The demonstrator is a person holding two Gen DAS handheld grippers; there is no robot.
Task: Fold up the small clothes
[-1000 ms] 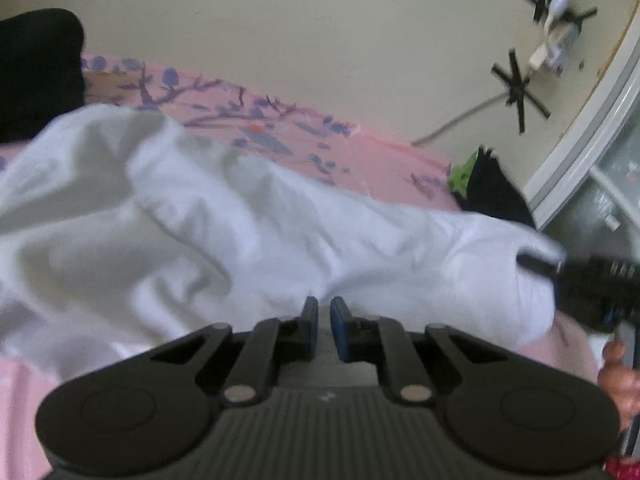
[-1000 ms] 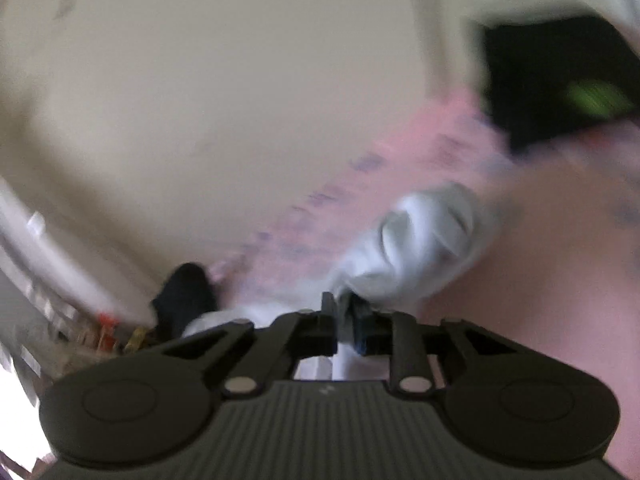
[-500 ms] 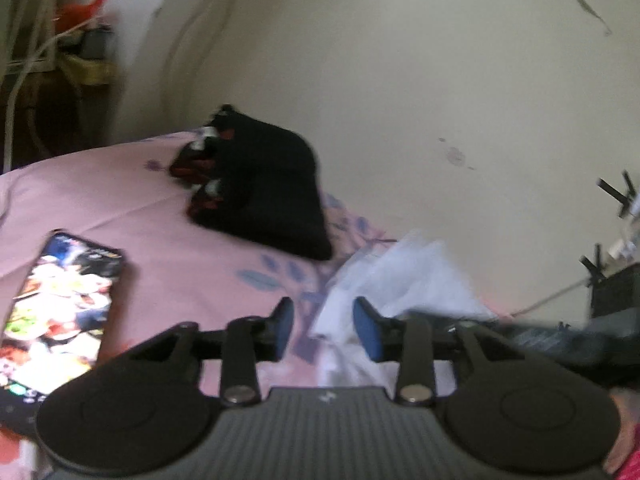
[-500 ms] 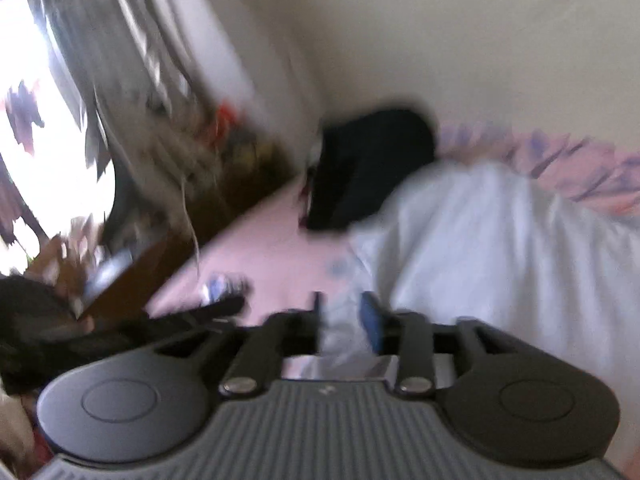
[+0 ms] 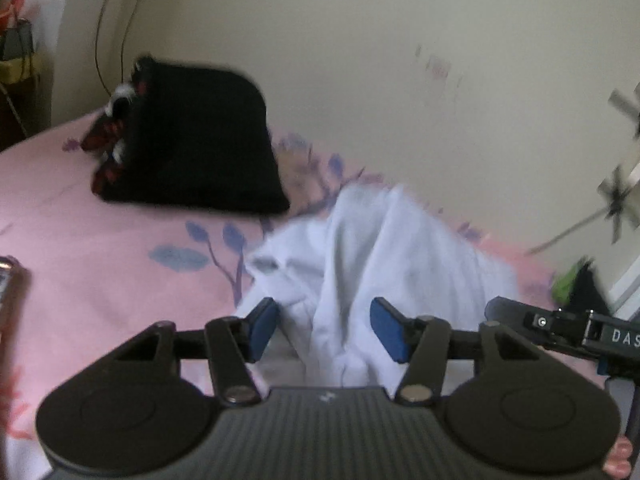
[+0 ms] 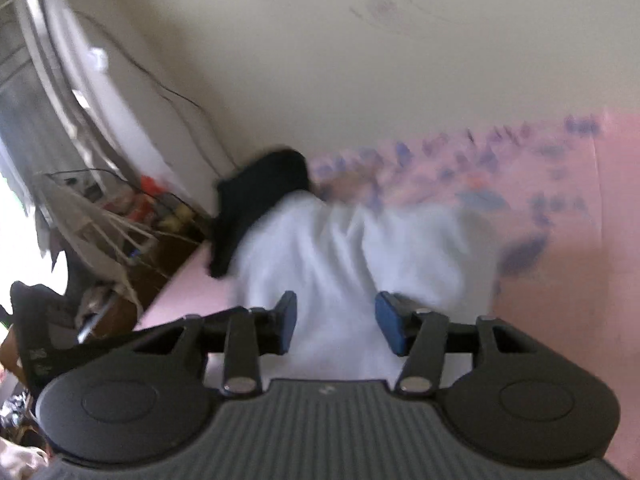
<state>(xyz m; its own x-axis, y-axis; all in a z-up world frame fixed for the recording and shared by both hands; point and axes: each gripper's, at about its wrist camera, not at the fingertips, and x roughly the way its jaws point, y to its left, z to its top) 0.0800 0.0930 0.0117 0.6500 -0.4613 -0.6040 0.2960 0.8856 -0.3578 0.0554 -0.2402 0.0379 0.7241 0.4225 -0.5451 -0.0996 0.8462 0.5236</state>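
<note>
On the pink bedsheet (image 5: 100, 248), printed with blue leaves and branches, a white garment (image 5: 380, 256) lay crumpled in loose folds close to the cream wall (image 5: 380, 60). The left gripper (image 5: 325, 328) hovered over its near edge with the jaws spread wide, the blue pads (image 5: 387, 330) standing apart on either side of a raised fold and nothing clamped between them; whether the pads brushed the cloth could not be told. From the right wrist camera the same white garment (image 6: 360, 256) filled the middle of the view, and the right gripper (image 6: 335, 326) likewise stood with its jaws apart, the cloth showing in the gap between the pads but not pinched. In the left view the right gripper (image 5: 560, 330) appeared at the right edge as a black bar just beside the garment's far side.

A folded black garment (image 5: 192, 140) with red and white trim rested on the sheet against the wall, beyond and to the left of the white one, near it but apart in the left view. A phone (image 5: 6, 284) lay at the far left edge of the sheet. Both views were blurred by motion, so finer detail of the fabric was lost. A cluttered wire rack (image 6: 120, 216) stood off the end of the bed.
</note>
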